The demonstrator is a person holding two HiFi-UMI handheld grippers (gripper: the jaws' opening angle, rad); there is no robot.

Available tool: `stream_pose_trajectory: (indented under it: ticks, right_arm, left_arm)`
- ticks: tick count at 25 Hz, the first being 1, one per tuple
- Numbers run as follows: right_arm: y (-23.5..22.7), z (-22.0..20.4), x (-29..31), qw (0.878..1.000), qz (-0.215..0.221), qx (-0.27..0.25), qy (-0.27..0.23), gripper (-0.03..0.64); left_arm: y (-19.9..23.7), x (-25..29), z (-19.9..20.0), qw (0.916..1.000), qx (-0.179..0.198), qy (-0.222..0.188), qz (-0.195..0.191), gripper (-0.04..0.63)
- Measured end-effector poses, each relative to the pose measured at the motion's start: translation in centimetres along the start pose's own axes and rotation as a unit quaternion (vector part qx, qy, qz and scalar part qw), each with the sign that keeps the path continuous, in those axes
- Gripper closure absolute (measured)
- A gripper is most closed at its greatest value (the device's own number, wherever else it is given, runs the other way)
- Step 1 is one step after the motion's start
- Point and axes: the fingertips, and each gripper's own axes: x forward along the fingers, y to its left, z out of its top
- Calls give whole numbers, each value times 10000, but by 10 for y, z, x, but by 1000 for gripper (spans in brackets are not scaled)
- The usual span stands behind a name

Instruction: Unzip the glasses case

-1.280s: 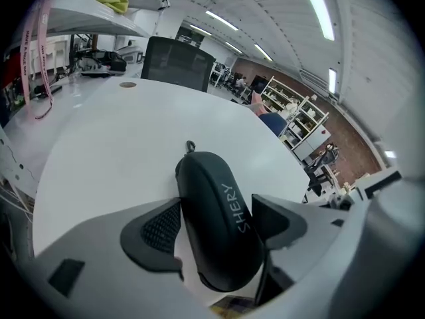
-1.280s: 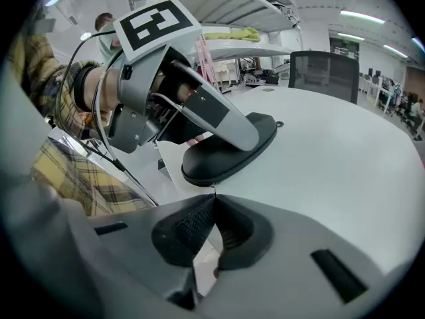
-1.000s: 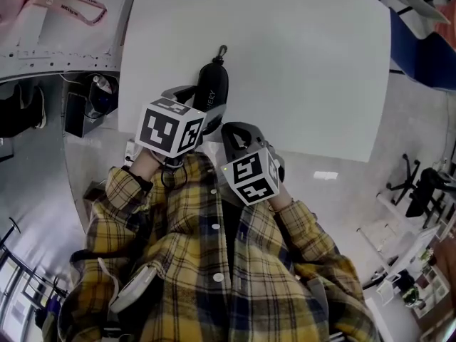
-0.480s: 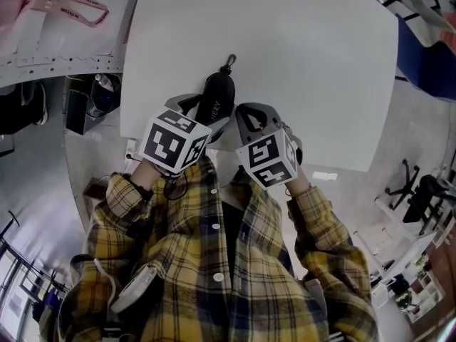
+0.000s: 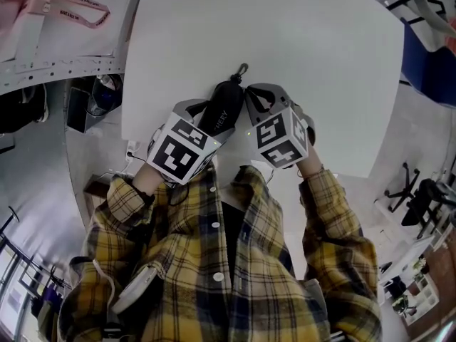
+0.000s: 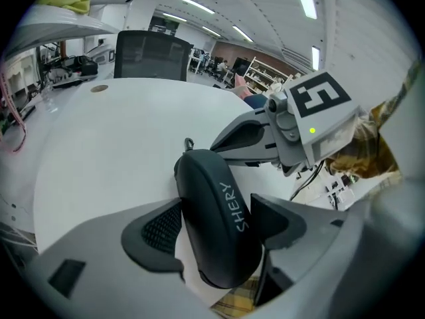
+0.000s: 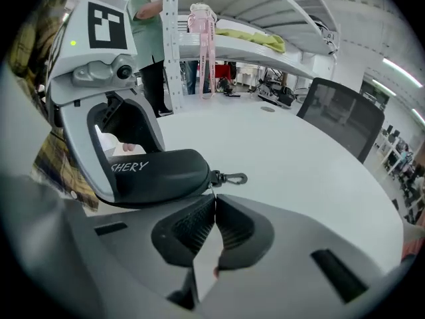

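A black zip glasses case (image 5: 226,100), printed SHERY, lies near the front edge of the white table (image 5: 299,34), its metal clip (image 5: 242,70) pointing away from me. My left gripper (image 6: 216,221) is shut on the case's near half, one pad (image 6: 159,228) against each side. My right gripper (image 7: 214,201) comes in from the right at the clip end. Its jaws are shut, their tips meeting on the thin zipper pull (image 7: 208,191) just beside the clip (image 7: 229,177). In the head view the right gripper (image 5: 251,95) touches the case's far end.
The table's front edge runs just under both grippers. A pink lanyard (image 5: 64,9) lies on a side bench at the left. A dark office chair (image 6: 151,55) stands at the table's far side. A person in a green shirt (image 7: 147,25) stands by shelving.
Both grippers and the case have moved farther onto the table. The right gripper has come up from beside the case to its clip end, with its jaws shut there.
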Motion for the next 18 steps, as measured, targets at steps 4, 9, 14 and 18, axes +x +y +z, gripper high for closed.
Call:
stream_pose_trajectory:
  ticks: [4,9,14,18]
  right_arm:
    - [1,-1,1,10000,41,-57,-19,617]
    - [9,-25,-16,9990,27,455,-32,618]
    - [29,-63,-39,9945,-122,1035,43,618]
    - [50,-87,-56,9862,-203,1640,88,617]
  left_arm:
    - [-1,1,-1,9998,117,140,-107,259]
    - [-15,8,-6,9933,946,564,-357,259]
    - [-37,16,-18,9675,2194,978,-790,259]
    - [-53,20,-25,9394,2911,1368,-1188,259]
